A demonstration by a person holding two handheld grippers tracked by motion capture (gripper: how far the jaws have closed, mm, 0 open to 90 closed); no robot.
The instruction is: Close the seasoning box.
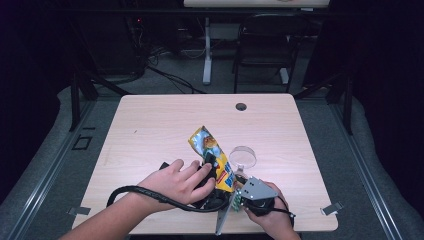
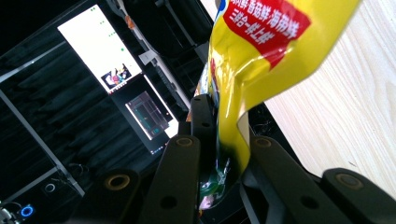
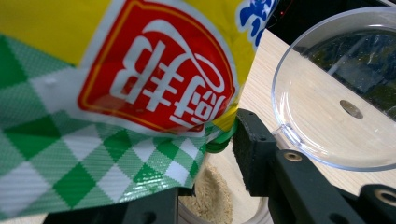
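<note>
A yellow seasoning packet (image 1: pixel 215 155) with red and blue print is held tilted above the table's front middle. My left gripper (image 1: pixel 212 169) is shut on its middle; in the left gripper view the yellow packet (image 2: pixel 261 56) is pinched between the jaws of the left gripper (image 2: pixel 224 140). My right gripper (image 1: pixel 238 193), topped by a grey plate, holds the packet's green chequered near end. In the right gripper view that packet (image 3: pixel 140 93) covers one jaw of the right gripper (image 3: pixel 215 149) and presses against the other. Under it stands a container with tan powder (image 3: pixel 210 198).
A clear round lid (image 1: pixel 243 156) lies on the wooden table (image 1: pixel 150 130) just beyond the right gripper, and the lid (image 3: pixel 336 93) looms close in the right gripper view. A cable hole (image 1: pixel 241 106) sits near the far edge. A chair (image 1: pixel 265 45) stands beyond the table.
</note>
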